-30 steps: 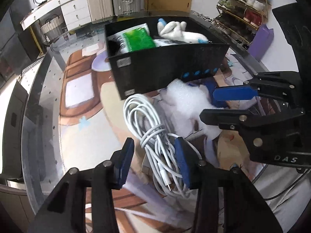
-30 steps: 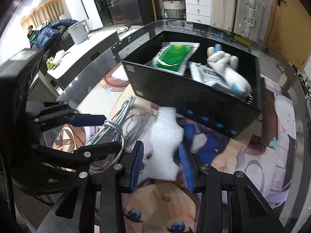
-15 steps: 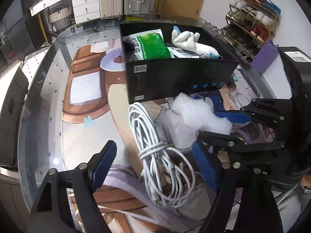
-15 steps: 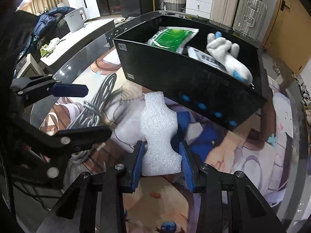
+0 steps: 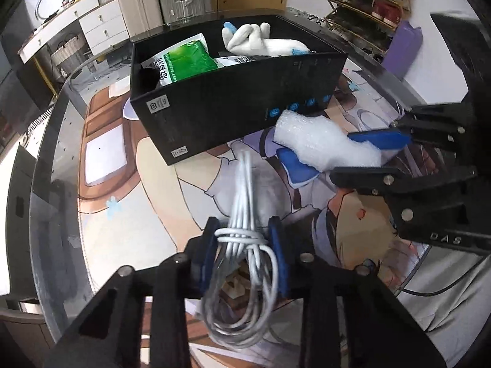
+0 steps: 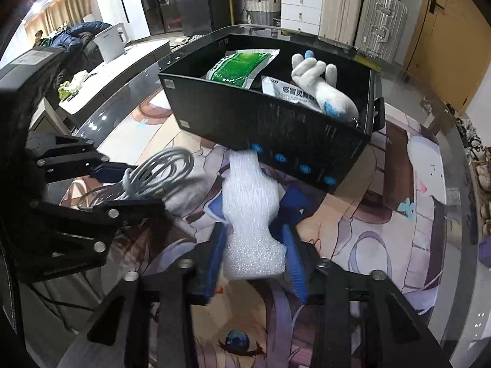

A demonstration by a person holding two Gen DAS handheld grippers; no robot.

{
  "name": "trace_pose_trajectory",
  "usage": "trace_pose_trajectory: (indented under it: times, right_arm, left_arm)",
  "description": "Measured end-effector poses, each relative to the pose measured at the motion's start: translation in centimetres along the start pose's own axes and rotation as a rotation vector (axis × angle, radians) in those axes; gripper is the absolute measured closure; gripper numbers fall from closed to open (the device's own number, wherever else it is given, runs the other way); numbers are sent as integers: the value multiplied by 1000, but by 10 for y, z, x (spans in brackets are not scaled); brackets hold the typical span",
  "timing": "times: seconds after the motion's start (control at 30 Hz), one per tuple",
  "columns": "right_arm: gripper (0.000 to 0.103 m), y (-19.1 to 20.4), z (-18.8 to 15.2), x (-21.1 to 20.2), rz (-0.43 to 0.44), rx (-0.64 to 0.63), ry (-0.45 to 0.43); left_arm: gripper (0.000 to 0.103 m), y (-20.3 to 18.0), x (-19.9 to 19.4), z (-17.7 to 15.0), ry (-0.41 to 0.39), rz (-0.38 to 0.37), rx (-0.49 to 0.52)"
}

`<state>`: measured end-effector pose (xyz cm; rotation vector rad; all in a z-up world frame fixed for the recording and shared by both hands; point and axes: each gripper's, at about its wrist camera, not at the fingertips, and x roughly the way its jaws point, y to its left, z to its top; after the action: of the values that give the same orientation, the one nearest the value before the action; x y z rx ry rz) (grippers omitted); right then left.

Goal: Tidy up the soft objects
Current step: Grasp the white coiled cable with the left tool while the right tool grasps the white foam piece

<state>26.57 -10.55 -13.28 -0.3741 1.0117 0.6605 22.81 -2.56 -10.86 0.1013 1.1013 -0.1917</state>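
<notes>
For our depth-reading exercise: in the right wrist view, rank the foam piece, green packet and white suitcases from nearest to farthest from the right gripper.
1. Foam piece: clamped in the right gripper.
2. Green packet: inside the black box, left part.
3. White suitcases: against the back wall, far beyond the table.

I read both feeds as evenly bright indoor light. Heavy fisheye bending curves everything near the rims, with black vignette corners. Glare streaks the glass table edge (image 5: 55, 165) at left. The white cable (image 5: 242, 214) smears with motion blur in both views. Far right of the left view looks washed out, soft.
</notes>
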Motion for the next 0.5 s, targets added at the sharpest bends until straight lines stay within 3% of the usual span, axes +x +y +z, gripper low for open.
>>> trace_pose_trajectory:
  times: [0.03, 0.13, 0.2, 0.27, 0.5]
  right_arm:
    - [36, -1, -1, -1, -10, 2, -6]
    - [34, 3, 3, 3, -2, -5, -8]
    - [43, 5, 5, 9, 5, -7, 13]
    - [66, 10, 5, 11, 19, -14, 28]
    - [69, 20, 6, 6, 31, -29, 15]
  left_arm:
    - [75, 0, -2, 0, -4, 2, 0]
    - [75, 2, -6, 0, -8, -21, -16]
    - [75, 1, -6, 1, -12, -23, -16]
    - [75, 2, -6, -1, -10, -17, -10]
    - [75, -1, -15, 1, -30, -18, 7]
